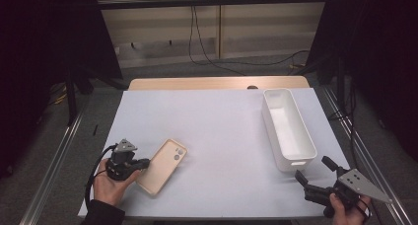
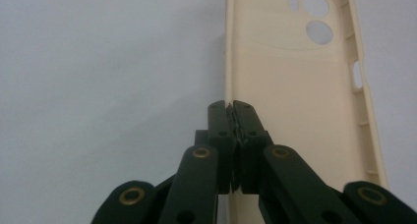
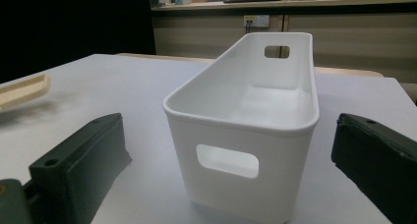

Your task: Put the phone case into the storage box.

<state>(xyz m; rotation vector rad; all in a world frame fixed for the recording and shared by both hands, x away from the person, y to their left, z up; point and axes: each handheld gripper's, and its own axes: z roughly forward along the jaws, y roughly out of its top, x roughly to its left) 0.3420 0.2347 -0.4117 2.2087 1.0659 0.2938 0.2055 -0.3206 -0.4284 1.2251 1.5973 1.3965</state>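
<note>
Phone case (image 1: 162,166): one; white bin (image 1: 287,129): one

Lab: rig frame (image 1: 207,2), cables (image 1: 197,42)

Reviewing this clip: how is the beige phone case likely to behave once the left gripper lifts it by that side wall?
The phone case is an empty, thin-walled shell, so probably very light. The left gripper pinches only its side wall, so the case may flex or droop if soft. Its surface looks smooth, so it might twist or slip in such a narrow grip.
</note>
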